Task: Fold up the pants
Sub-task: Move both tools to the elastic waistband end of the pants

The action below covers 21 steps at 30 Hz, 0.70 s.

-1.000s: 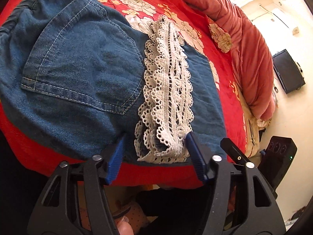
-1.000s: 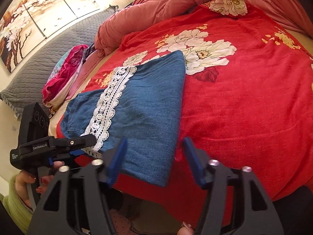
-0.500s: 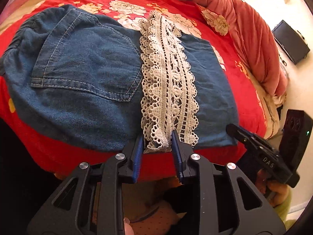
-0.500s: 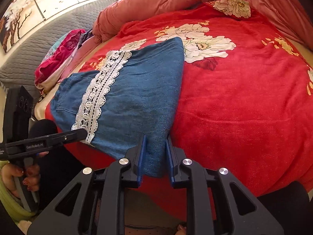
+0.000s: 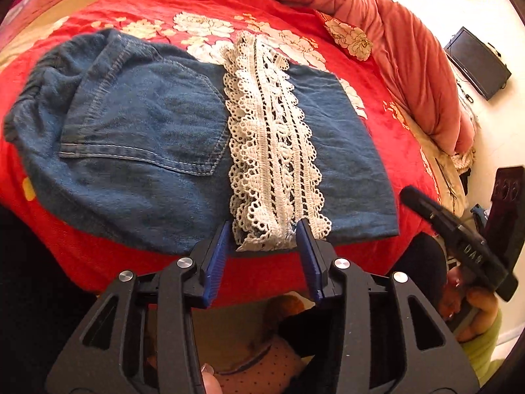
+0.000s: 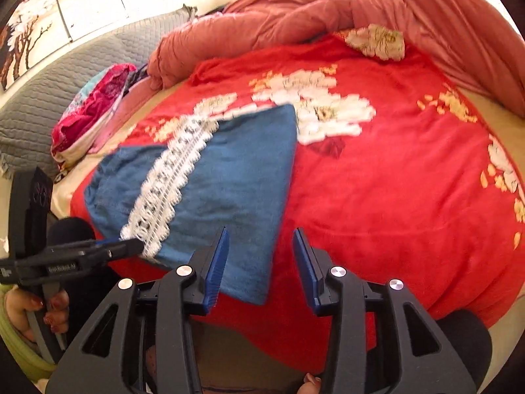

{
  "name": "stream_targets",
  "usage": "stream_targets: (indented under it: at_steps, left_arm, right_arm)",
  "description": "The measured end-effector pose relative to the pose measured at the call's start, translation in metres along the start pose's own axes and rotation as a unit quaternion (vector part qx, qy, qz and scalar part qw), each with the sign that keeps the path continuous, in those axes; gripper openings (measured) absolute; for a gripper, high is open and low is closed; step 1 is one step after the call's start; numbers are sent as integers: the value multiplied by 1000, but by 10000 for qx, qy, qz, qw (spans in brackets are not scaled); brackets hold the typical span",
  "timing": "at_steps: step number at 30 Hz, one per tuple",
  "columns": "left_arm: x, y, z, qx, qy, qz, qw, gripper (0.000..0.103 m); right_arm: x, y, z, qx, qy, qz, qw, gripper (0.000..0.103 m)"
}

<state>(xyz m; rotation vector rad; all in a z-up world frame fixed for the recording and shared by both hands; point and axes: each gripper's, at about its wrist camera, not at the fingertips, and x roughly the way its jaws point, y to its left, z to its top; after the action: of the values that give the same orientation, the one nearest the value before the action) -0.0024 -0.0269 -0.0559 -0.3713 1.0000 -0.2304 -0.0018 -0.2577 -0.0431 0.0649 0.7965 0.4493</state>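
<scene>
Okay, pants point(image 5: 141, 151) lie folded near the front edge of the red blanket point(image 6: 393, 197), lace trim point(image 5: 275, 151) on top. Your left gripper point(image 5: 264, 236) is spread, straddling the lace end, gripping nothing; right gripper point(image 6: 259, 246) is also released beside the near denim corner. Probably done: back both straight off without snagging lace.

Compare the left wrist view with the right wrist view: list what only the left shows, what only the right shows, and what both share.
Only the left wrist view shows the jeans' back pocket and a dark screen by the wall. Only the right wrist view shows the grey quilted headboard, the wall painting and a pink clothes pile. Both show the denim pants with their lace strip on the red floral blanket, the pink duvet, and the left gripper and right gripper, both open.
</scene>
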Motion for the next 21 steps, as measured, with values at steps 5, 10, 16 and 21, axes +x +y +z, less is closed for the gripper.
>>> stream_targets:
  at_steps: [5,10,16,21]
  left_arm:
    - [-18,6,1,-25,-182,113,9998,39]
    - [-36,20,7,-127,-429,296,9986,43]
    - [-48,44,14,-327,-583,400,9970,48]
    - [-64,61,19,-449,-797,404,9950,53]
  right_arm:
    - [1,18,10,-226,-31,28,9997,45]
    - [24,35,14,-388,204,40,9990,46]
    - [54,41,6,-523,587,-120,9968,51]
    - [46,41,16,-457,531,2,9975,52]
